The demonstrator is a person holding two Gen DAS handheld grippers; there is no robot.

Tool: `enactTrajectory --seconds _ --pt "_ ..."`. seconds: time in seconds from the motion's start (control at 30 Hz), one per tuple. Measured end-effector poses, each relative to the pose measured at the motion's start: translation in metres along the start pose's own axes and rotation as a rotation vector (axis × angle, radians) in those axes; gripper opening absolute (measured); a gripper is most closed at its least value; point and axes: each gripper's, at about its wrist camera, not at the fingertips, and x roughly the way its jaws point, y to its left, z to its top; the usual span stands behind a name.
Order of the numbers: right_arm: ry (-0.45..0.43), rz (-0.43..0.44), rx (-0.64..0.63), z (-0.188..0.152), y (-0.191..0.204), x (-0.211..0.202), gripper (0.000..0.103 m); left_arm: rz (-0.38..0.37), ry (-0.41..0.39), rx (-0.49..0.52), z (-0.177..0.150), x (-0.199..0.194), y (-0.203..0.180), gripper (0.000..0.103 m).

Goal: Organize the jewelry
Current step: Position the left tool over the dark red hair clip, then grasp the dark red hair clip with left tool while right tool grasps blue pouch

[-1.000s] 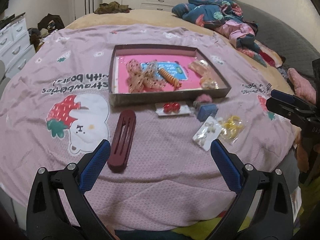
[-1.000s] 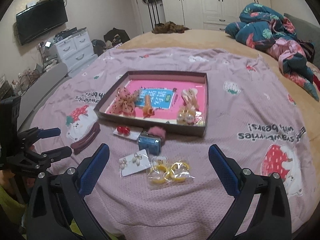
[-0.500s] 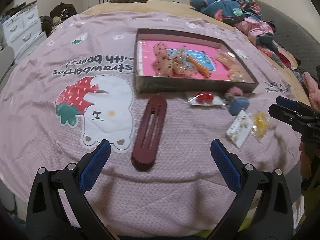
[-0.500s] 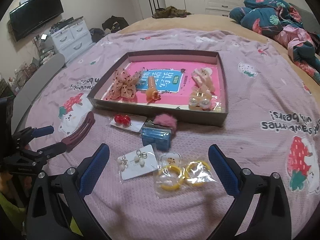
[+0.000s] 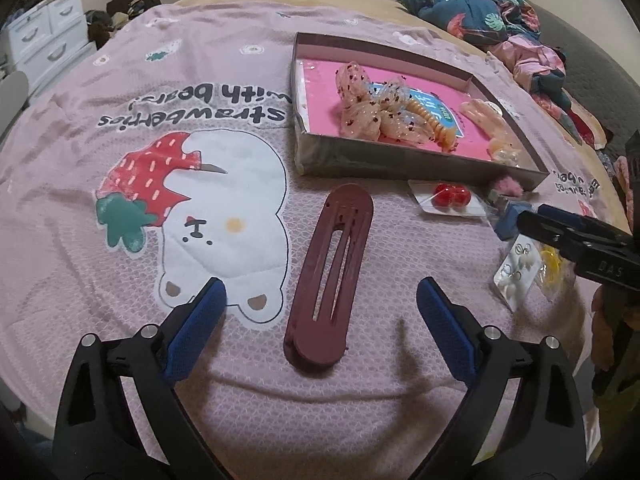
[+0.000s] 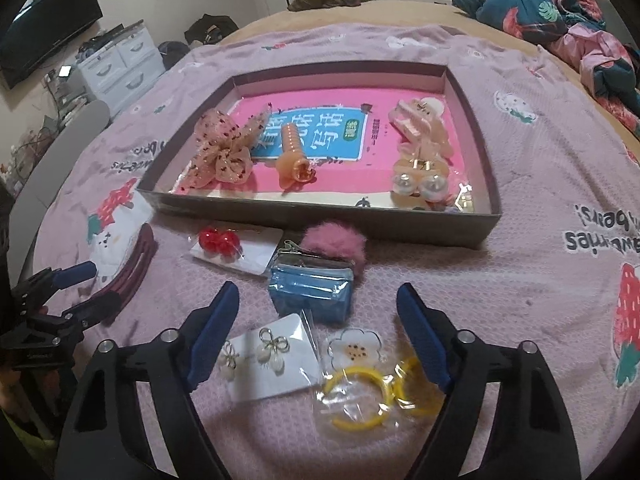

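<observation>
Bed covered by a pink blanket [image 5: 224, 32] printed with a bear and strawberry; a shallow grey box [image 6: 328, 222] with a pink liner sits on it, holding a dotted organza bow [image 6: 222, 152], an orange banana clip [image 6: 294, 156], peach claw clips [image 6: 420, 128] and a pearl hair piece [image 6: 418, 186]

Loose items lie on the blanket in front of the box's near wall: a red bead clip on a white card [image 6: 222, 242]; a pink pom-pom [image 6: 334, 242] touching a small blue pouch [image 6: 312, 292]; a card of flower earrings [image 6: 268, 354]; a clear bag of yellow hoops with a flower charm [image 6: 368, 380]; well off to the left, a long maroon hair clip [image 5: 330, 280]

Left gripper [image 5: 322, 300]: jaws spread wide and closing; the maroon hair clip lies lengthwise between the blue pads [image 5: 196, 328], touching neither; nothing pinched

Right gripper [image 6: 318, 308]: jaws spread and closing; the earring card and the hoop bag lie between and below the fingers, the blue pouch just beyond the tips; left pad overlaps the card's edge in the right wrist view, contact cannot be told; nothing visibly gripped

Each gripper shows at the edge of the other's view; a white drawer unit [image 6: 120, 64] and a wall television [image 6: 48, 28] stand in the background; rumpled floral bedding [image 6: 552, 4] at the far right
</observation>
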Motion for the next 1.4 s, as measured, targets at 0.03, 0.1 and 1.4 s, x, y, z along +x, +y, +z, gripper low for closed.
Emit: enactTrajectory --seconds 0.03,0.1,1.4 --pt "0.007 -0.002 -0.001 0.000 0.001 0.004 0.074 -0.001 0.003 -0.001 0.000 0.002 0.000 0.087" --pt "0.016 -0.006 -0.006 0.000 0.002 0.008 0.068 -0.003 0.007 0.001 0.001 0.005 0.000 0.086" --pt "-0.066 0.003 0.041 0.005 -0.019 -0.028 0.044 -0.017 -0.028 -0.006 0.010 -0.008 -0.001 0.022"
